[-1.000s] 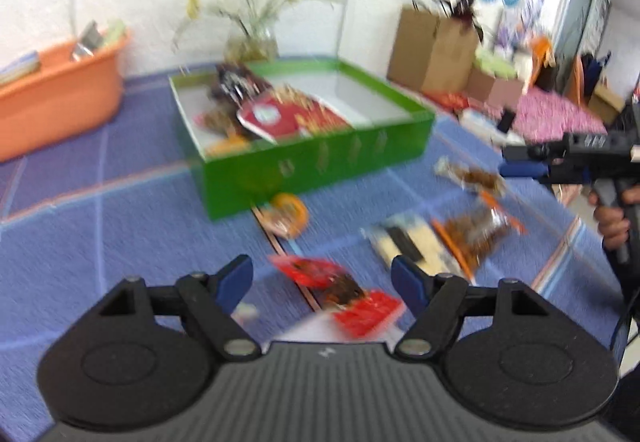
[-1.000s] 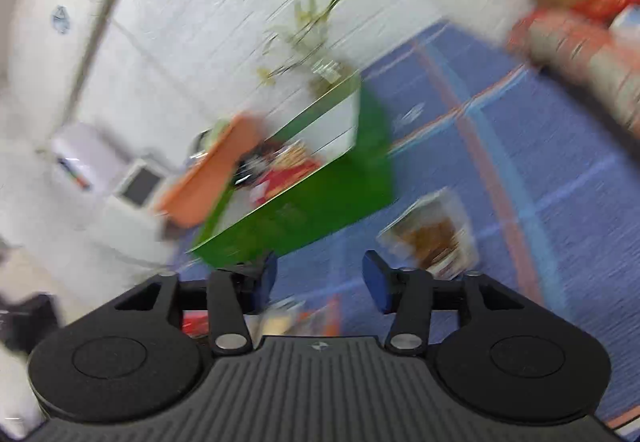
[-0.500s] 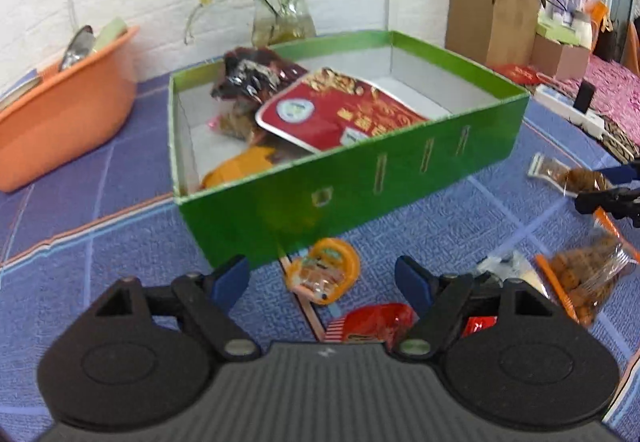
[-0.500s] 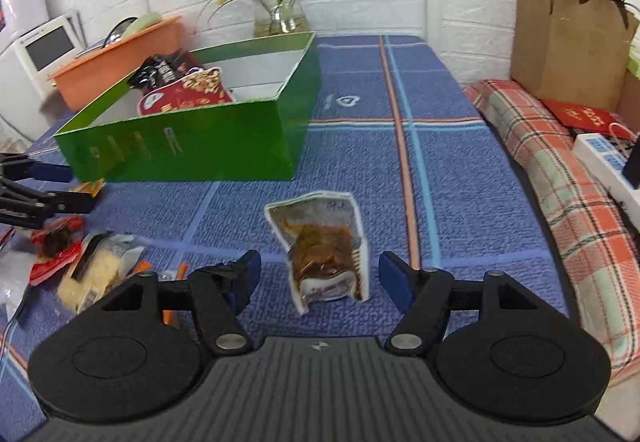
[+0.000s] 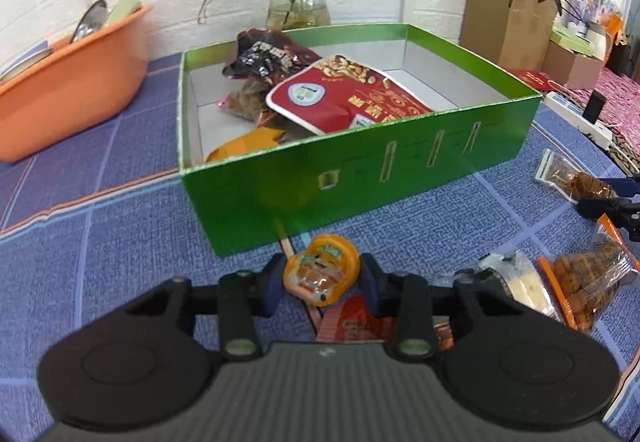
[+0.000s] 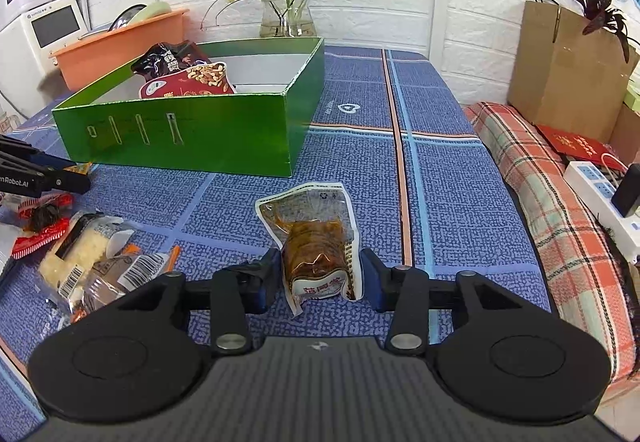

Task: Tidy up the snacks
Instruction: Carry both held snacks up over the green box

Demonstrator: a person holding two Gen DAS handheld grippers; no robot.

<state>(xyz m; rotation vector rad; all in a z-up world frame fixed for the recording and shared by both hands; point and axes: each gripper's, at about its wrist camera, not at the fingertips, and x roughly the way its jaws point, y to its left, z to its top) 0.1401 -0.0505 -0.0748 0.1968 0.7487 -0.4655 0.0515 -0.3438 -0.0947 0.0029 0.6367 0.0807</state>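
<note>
**Both claws closing on snacks**

While the green box [image 5: 360, 177] sits with open blue cloth [image 6: 440, 201] to its right, the left gripper [image 5: 320, 278] has just narrowed onto the round orange snack [image 5: 322, 274], pads touching. The right gripper [image 6: 320, 274] has been closing around the clear brown-filled packet [image 6: 316, 242]; contact unclear. "Robot.AI" shows at the far left of the right wrist view.

Both jaws just closed inward: left gripper [image 5: 321, 279] onto orange snack [image 5: 320, 270], right gripper [image 6: 319, 276] around brown pouch [image 6: 316, 242].
</note>
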